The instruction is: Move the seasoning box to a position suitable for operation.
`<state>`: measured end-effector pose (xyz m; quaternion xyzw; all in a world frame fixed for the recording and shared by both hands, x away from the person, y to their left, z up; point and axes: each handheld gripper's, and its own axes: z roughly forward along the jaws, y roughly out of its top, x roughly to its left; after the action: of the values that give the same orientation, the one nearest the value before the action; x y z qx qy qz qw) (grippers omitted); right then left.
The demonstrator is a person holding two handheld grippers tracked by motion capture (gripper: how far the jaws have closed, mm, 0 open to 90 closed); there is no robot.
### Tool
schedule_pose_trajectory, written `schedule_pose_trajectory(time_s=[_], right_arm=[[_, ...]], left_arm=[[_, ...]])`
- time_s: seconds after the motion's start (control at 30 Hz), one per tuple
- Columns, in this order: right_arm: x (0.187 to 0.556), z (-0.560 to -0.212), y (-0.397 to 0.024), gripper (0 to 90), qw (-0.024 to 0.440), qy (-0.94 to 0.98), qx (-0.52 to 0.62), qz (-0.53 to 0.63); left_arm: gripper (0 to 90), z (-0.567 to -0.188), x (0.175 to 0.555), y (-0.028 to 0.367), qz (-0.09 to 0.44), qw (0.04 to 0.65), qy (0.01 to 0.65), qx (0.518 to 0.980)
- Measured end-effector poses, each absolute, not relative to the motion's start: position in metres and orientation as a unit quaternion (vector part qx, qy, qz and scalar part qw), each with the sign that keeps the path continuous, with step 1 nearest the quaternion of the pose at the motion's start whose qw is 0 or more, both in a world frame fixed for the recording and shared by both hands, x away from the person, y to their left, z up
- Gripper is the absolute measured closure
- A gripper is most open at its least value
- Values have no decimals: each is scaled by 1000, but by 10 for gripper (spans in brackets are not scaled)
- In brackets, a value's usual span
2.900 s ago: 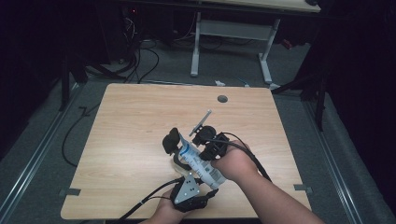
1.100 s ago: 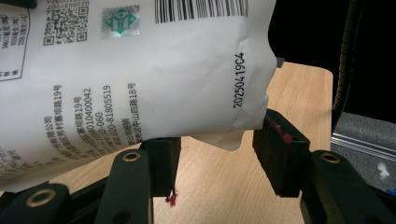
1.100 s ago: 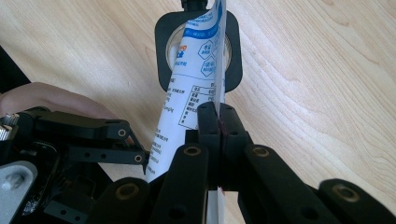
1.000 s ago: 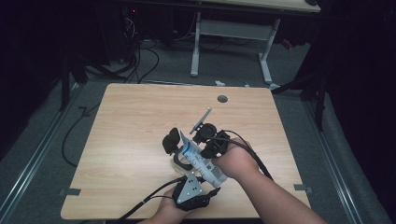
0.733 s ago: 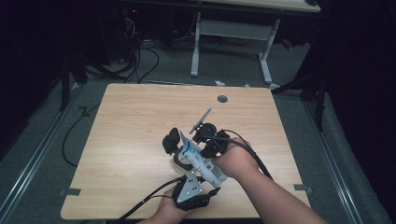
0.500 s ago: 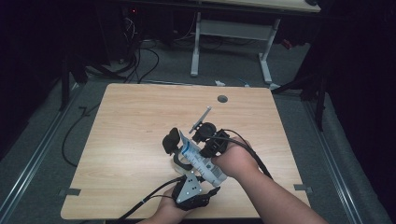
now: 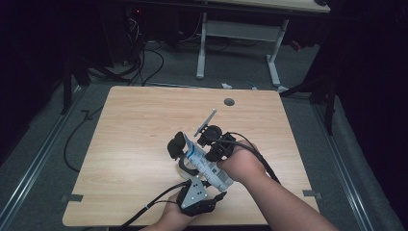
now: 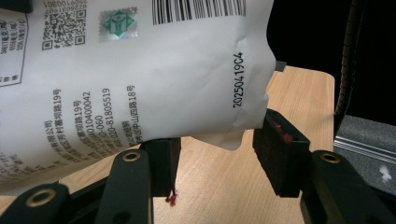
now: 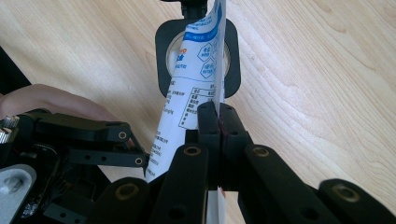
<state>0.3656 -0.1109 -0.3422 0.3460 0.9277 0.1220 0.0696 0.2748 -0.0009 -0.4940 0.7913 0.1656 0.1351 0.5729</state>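
Right gripper (image 9: pixel 218 122) pinched on pouch (image 9: pixel 196 79) edge seam, left gripper (image 8: pixel 212 161) half-open around it, unpressed; looked light, soft, slippery, best taken by seam

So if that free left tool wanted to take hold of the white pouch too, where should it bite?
Probably the flat crimped end seam of the white printed pouch, near the date stamp. It already hangs between the left tool's open pads, thin and stiff there, so closing in from either face should work. The right tool is pinched on the pouch's other edge, steadying it above the wooden table.
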Motion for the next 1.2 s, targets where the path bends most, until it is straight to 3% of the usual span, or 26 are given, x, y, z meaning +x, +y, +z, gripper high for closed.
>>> schedule_pose_trajectory(time_s=[1.2], right_arm=[[367, -341, -108, 900, 75, 929, 340, 122]], left_arm=[[526, -491, 275, 0, 137, 576, 165, 789]])
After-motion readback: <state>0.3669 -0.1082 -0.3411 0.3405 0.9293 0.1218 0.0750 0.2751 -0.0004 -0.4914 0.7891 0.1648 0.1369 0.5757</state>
